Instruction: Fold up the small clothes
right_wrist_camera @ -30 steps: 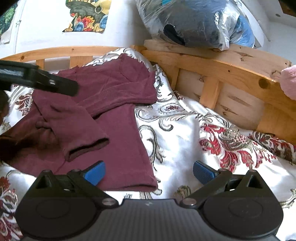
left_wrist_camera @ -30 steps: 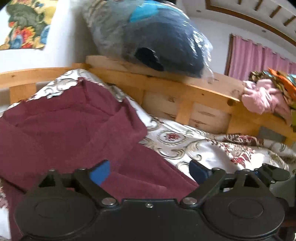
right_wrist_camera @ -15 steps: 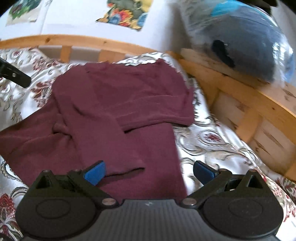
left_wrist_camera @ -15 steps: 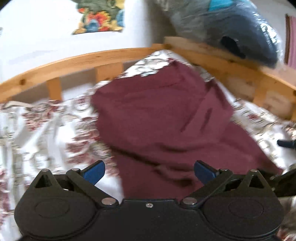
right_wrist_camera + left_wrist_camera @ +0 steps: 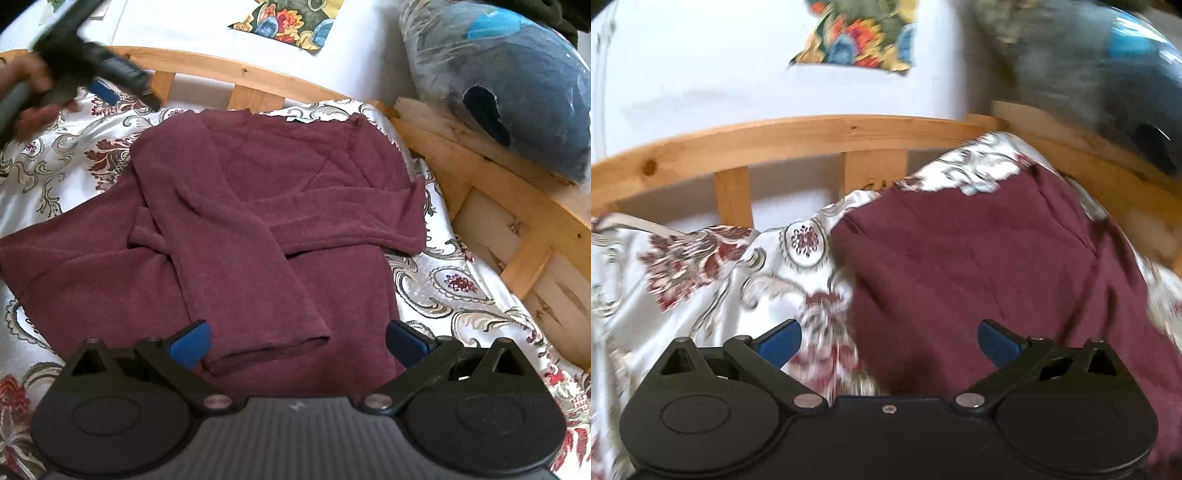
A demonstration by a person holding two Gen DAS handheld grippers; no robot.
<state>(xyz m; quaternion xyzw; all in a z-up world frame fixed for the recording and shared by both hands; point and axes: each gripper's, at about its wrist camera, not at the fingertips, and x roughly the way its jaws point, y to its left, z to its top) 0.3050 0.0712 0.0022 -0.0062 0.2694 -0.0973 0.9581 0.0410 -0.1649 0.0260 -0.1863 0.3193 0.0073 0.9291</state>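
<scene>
Wooden rails (image 5: 491,192) fence the maroon top (image 5: 258,221); both claws (image 5: 297,339) (image 5: 888,339) spread, empty.

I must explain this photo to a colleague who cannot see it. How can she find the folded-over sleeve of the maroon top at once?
Start at the wooden bed frame, then look at the floral bedspread below it, where the maroon top lies. The sleeve crosses the top diagonally; its open cuff, unlike the other sleeve folded sideways, ends nearest the right gripper.
</scene>
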